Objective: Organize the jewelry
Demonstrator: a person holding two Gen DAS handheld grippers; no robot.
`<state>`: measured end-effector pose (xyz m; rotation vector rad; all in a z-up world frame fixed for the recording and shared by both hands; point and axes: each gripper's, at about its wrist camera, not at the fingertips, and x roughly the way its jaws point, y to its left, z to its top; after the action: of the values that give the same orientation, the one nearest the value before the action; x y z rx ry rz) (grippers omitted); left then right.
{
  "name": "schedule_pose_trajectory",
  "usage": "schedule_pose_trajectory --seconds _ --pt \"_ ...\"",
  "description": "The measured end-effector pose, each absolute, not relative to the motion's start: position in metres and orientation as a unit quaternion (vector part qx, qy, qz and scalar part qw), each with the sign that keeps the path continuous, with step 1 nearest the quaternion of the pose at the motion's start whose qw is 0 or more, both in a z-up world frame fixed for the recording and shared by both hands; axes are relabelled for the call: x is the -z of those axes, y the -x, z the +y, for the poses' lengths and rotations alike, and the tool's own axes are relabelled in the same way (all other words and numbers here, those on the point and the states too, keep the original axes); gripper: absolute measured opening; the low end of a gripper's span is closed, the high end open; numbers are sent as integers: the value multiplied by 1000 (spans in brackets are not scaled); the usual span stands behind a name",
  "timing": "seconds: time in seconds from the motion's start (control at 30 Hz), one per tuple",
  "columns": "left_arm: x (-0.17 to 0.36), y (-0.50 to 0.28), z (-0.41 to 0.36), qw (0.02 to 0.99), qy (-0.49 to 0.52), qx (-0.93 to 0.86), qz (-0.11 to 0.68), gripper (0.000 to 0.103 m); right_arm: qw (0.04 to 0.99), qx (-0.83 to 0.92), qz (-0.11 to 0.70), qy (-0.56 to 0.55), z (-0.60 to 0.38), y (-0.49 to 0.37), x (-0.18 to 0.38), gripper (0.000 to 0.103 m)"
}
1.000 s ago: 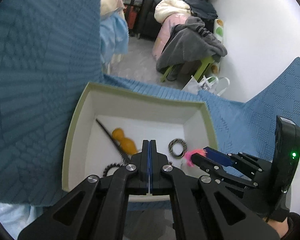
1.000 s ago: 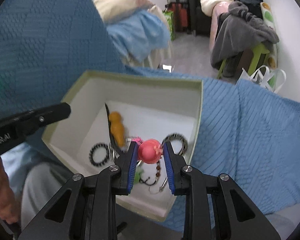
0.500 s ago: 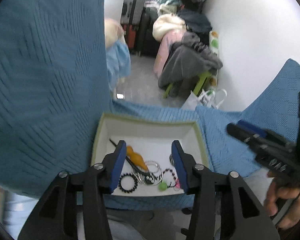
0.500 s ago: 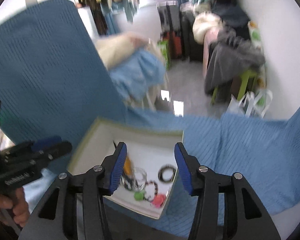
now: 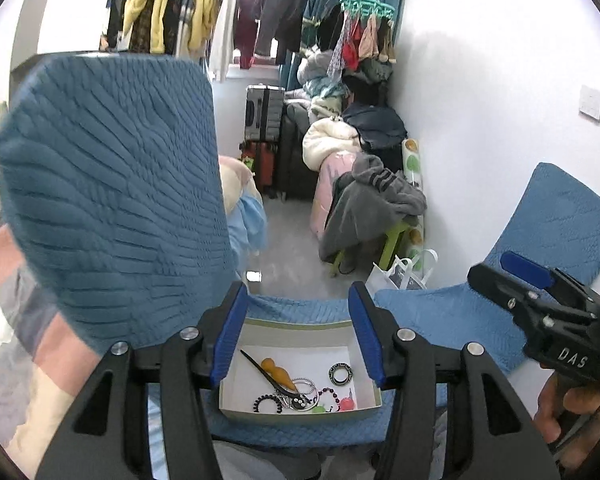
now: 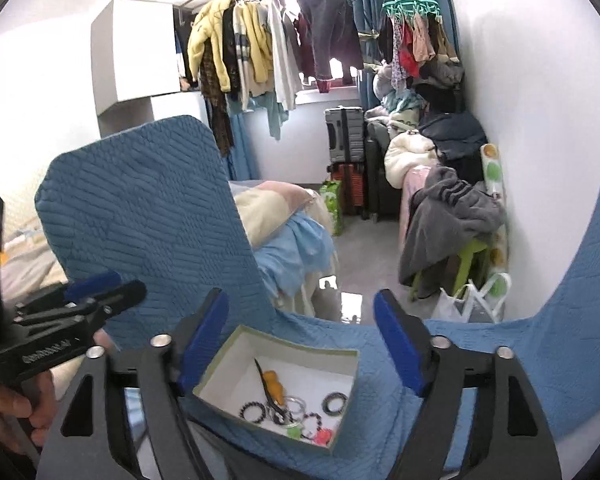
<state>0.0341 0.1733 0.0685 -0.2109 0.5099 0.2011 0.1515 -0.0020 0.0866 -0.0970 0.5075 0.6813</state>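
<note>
Open-topped box (image 5: 300,411), chair backs (image 5: 112,200) flanking

white "das" lettering on the right gripper (image 5: 516,276) body, left wrist view

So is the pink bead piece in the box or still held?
In the box. The pink bead piece lies on the box floor near its front wall; the right hand-held gripper is open and empty above.
</note>
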Motion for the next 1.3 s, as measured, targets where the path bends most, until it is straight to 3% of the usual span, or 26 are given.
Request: schedule_pose_trajectory --seconds 0.2,0.27,0.43,0.53,0.87,1.3 --pt "-69 -22 168 958 108 -102 247 56 911 -329 248 29 -19 -134 -84 87" --pt "-66 -17 165 956 111 -106 250 60 914 -321 249 20 -25 -128 -82 97" --pt "-52 -13 162 949 132 -100 270 65 921 -301 246 23 -33 -109 -70 102" --pt "-44 -12 156 946 126 -101 280 78 918 -299 258 25 -34 -102 -55 103" --pt "-4 -13 148 926 133 -118 332 83 900 -277 334 34 -39 -103 5 103" --pt "27 -14 147 911 141 -129 365 84 901 -254 351 33 -48 -110 33 103"
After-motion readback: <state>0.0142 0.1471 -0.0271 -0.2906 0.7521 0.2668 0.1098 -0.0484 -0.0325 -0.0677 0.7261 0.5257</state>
